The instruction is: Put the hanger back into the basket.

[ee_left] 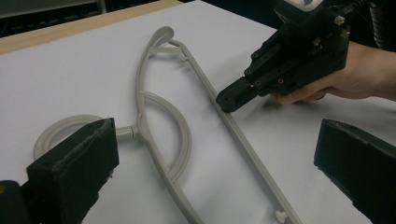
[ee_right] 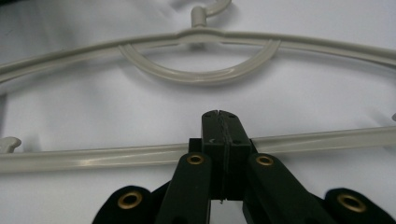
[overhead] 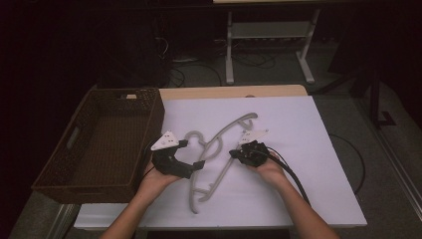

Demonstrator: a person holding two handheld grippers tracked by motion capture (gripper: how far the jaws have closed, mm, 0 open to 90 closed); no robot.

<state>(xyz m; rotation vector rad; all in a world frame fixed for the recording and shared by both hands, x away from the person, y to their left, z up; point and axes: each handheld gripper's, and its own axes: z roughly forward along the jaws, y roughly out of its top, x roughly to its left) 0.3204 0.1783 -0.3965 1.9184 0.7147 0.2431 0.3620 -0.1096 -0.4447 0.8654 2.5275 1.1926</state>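
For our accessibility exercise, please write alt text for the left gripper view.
A grey plastic clothes hanger lies flat on a white sheet-covered table. The right gripper, held in a hand, is shut with its tip at the hanger's straight bottom bar. The left gripper is open, its black jaws wide apart in the foreground.

Grey hanger (overhead: 219,149), brown basket (overhead: 64,184), blk tongs (overhead: 199,165).

A clothes hanger (overhead: 219,154) lies flat on a sheet (overhead: 298,149) in the middle of the table (overhead: 219,92). Its hook points to the left, toward a basket (overhead: 79,164) that sits at the table's left edge, partly on the sheet. The left gripper (overhead: 191,172) is between the basket and the hanger, near the hook. The right gripper (overhead: 233,155) is on the hanger's right side, touching its straight bar. Behind the table, cables (overhead: 199,69) lie on the floor.
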